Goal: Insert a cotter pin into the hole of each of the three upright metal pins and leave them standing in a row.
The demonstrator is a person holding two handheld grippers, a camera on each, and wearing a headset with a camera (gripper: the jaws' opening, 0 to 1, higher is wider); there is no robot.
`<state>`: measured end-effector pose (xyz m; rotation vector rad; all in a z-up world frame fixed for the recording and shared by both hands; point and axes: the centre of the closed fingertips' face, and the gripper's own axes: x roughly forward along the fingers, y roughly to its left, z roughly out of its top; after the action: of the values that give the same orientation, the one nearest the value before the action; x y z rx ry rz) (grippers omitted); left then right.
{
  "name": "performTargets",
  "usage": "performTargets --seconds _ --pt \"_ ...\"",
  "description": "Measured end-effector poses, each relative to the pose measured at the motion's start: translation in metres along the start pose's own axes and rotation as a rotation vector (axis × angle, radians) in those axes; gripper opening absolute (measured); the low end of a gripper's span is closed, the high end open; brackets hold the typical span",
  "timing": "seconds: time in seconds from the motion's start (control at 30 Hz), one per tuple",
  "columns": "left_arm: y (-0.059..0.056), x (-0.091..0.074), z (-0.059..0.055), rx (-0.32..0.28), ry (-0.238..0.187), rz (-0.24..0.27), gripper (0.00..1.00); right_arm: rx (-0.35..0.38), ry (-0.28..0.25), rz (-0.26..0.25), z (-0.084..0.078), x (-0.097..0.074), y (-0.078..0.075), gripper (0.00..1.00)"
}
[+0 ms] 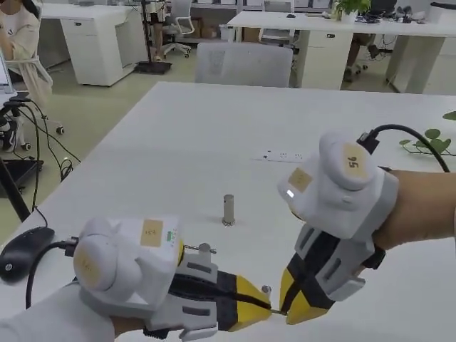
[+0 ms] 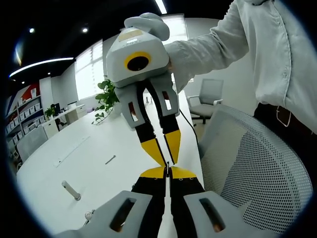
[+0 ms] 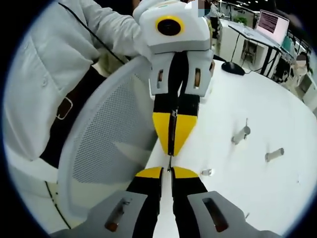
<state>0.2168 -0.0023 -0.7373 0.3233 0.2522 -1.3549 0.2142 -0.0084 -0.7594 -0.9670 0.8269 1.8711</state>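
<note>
Three short metal pins stand on the white table (image 1: 178,149). The far pin (image 1: 228,210) is bare. A nearer pin (image 1: 205,250) has a thin wire through its top. The third pin (image 1: 266,290) peeks out just behind the gripper tips. My left gripper (image 1: 262,311) and right gripper (image 1: 285,311) meet tip to tip near the table's front edge, both shut on the ends of one thin cotter pin (image 3: 170,161), also seen as cotter pin (image 2: 168,166). In the right gripper view the wired pin (image 3: 240,135), bare pin (image 3: 274,154) and near pin (image 3: 208,172) lie to the right.
A white power strip (image 1: 283,155) lies further back on the table. A thin loose metal piece (image 2: 110,159) rests on the table. A mesh chair (image 2: 247,168) stands at the table's front edge. A mouse (image 1: 21,249) and cables sit at the left.
</note>
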Motion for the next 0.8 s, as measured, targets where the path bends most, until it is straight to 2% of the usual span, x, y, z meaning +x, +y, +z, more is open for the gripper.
performTargets --seconds 0.4,0.8 --pt "0.0057 0.0003 -0.0014 -0.034 -0.013 0.012 0.0 0.001 -0.023 -0.049 0.0021 -0.0045 -0.0058 0.05" --pt "0.0071 0.0004 -0.0035 -0.054 -0.012 0.015 0.0 -0.006 -0.012 -0.063 0.0032 -0.006 -0.006 0.05"
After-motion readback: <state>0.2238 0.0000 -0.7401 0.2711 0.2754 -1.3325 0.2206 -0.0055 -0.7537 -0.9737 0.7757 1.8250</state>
